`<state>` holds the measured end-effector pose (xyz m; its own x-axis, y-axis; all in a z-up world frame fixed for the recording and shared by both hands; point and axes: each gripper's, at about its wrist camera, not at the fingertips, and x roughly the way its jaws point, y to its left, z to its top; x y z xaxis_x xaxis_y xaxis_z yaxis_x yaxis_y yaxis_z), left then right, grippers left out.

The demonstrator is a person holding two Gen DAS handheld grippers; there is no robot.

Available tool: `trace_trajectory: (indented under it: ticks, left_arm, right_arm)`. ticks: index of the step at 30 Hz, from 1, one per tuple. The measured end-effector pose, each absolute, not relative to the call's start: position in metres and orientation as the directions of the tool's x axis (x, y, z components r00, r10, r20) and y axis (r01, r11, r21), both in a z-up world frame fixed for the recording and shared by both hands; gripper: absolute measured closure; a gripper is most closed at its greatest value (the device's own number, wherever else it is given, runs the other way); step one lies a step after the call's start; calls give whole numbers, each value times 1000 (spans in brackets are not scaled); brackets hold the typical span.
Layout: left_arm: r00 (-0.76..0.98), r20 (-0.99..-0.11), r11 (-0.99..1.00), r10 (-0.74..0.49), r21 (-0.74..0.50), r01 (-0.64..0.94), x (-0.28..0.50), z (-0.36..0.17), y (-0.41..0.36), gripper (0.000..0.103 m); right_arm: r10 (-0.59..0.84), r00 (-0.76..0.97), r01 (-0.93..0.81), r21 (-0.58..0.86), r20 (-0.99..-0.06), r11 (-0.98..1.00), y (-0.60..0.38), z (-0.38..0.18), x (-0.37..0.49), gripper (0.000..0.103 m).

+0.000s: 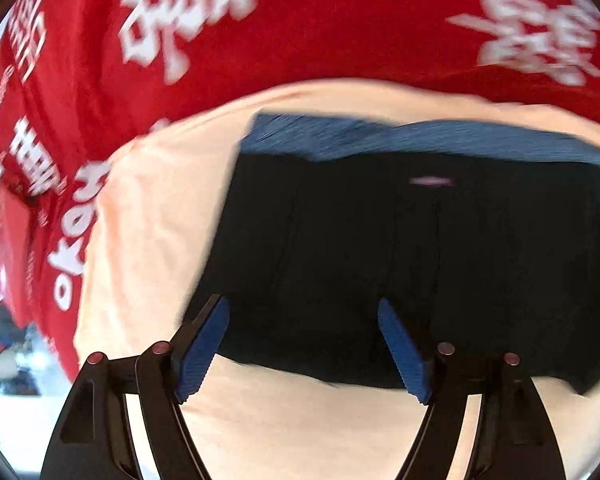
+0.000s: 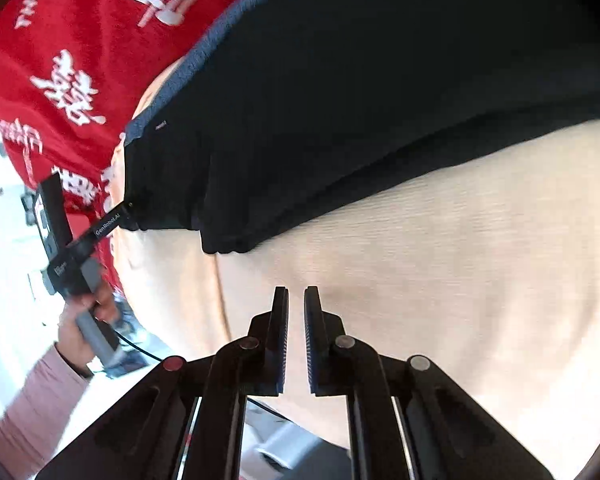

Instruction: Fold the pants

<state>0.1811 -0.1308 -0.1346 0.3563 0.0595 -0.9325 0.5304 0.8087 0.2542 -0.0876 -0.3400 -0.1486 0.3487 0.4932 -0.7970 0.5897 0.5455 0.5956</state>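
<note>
Left gripper [image 1: 304, 344] spread wide over the pants [image 1: 400, 260] hem, lining up a grab; right gripper [image 2: 296, 340] nearly together, empty.

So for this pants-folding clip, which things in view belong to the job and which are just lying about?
Part of the job:
- dark pants with a blue waistband
- left gripper, fingers spread
- right gripper, fingers nearly together, holding nothing
- cream cloth surface the pants lie on

Just lying about:
- red cloth with white lettering
- black cable
</note>
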Motion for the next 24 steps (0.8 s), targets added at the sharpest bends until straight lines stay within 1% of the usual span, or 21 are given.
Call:
trace_trajectory:
  ticks: [2,3,4,5,6,8,10,12,13,16,18,19,21,24]
  left_arm:
    - [330,-944,787,-17,191,586,159,-125,-157,24]
    - [312,-949,775,-53,158,612,148,-122,-174,24]
    - [281,-956,758,-86,120,641,136,-123,-193,24]
    - [251,-962,740,-110,89,667,124,-126,-212,24]
    - [236,-964,730,-121,75,679,116,-130,-226,24]
    - [200,-971,708,-132,49,704,98,-141,-253,24]
    - [184,-977,685,-108,61,726,81,-156,-268,24]
    - [213,-972,678,-102,89,730,68,-161,-269,24]
    - [231,-967,668,-103,105,737,63,-159,-269,24]
    - [238,-967,640,-88,128,757,59,-157,-271,24]
    - [233,-970,639,-76,132,758,64,-150,-275,24]
    - [240,-967,650,-89,126,749,68,-142,-277,24]
    - [264,-954,684,-140,99,722,85,-125,-282,24]
    - [289,-947,722,-142,101,684,114,-120,-300,24]
  right_arm:
    - [412,357,569,545,-839,616,-359,-126,-92,94]
    - [342,360,560,494,-868,665,-374,-113,-89,93]
    - [293,359,558,456,-886,694,-382,-106,-85,82]
    - [241,352,558,410,-904,722,-390,-101,-80,74]
    - [178,338,555,348,-924,755,-402,-97,-73,57]
    - [114,322,547,283,-940,788,-414,-97,-68,56]
    - [53,255,551,190,-966,813,-420,-108,-65,57]
    - [60,213,561,173,-975,810,-419,-122,-70,58]
    - [46,234,548,171,-971,819,-415,-123,-77,58]
    - [18,209,522,127,-978,844,-400,-126,-84,58]
    - [79,191,554,174,-978,814,-401,-133,-91,58]
    - [87,229,573,206,-970,793,-406,-128,-97,58]
    - [75,304,580,247,-950,776,-417,-109,-102,58]
    - [29,388,562,261,-921,785,-442,-84,-82,58]
